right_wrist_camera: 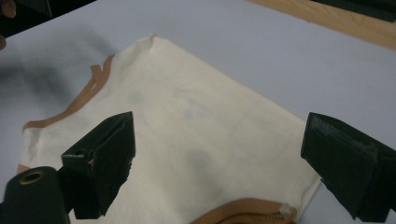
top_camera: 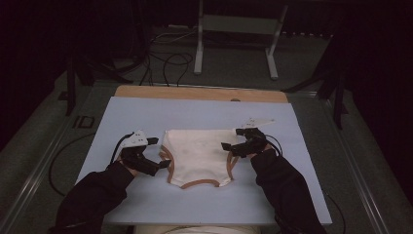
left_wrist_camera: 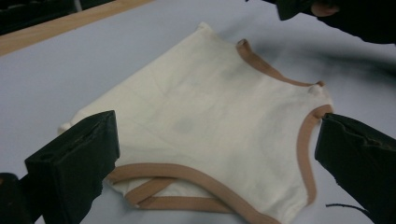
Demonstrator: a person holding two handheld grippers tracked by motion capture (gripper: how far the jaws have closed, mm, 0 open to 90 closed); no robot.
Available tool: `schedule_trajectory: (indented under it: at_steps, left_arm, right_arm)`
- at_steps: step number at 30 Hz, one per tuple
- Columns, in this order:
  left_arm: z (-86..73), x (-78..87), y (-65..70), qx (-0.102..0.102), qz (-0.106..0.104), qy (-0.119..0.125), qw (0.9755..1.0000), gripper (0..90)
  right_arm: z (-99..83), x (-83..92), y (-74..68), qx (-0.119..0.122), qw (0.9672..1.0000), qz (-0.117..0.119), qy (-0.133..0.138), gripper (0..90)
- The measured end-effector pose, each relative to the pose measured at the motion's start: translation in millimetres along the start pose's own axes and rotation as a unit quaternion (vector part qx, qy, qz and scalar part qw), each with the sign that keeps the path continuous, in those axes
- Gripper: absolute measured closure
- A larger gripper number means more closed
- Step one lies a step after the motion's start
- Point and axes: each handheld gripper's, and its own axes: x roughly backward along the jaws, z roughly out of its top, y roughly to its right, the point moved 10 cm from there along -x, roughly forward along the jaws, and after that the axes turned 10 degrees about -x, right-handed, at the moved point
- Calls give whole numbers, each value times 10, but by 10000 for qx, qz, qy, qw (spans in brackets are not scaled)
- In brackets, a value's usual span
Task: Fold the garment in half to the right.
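Garment: a cream-white pair of briefs (top_camera: 198, 155) with tan-brown trim along the leg openings lies flat near the middle of the surface, between the two grippers.
Garment detail: in the left gripper view the trim (left_wrist_camera: 187, 173) crosses over itself at the near edge; faint grey smudges mark the cloth.
Left gripper: the left gripper (top_camera: 157, 155) sits at the garment's left edge, its black jaws spread wide, holding nothing. In its own view the jaws straddle the cloth; whether they touch it cannot be told.
Right gripper: the right gripper (top_camera: 233, 139) is at the garment's right edge, jaws also wide apart and empty, framing the cloth in its own view.
Arms: black sleeves (top_camera: 287, 187) come in from the near edge.
Surface: a pale blue sheet (top_camera: 204, 113) on the surface, with a wooden strip (top_camera: 195, 92) along its far side.
Beyond: dark floor with cables (top_camera: 165, 61) and a grey metal stand (top_camera: 236, 24).
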Motion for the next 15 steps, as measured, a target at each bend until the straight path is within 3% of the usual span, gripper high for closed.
schedule_trajectory:
  at_steps: [2,5,10,13,15]
  left_arm:
    - [16,20,19,26,-62,-70,10000,6]
    - [45,54,13,-102,125,-114,9998,2]
    - [94,109,50,-141,155,-49,9998,0]
    - [89,116,58,-60,148,-108,9998,0]
    - [80,107,67,-110,169,-159,9997,0]
  right_arm:
    - [43,1,-24,22,10000,9,15,99]
    - [116,-10,-68,50,10000,64,28,99]
    - [214,-70,-149,103,9999,122,-28,99]
    - [283,-119,-200,144,9998,165,-39,99]
    - [328,-154,-236,182,9996,189,-57,99]
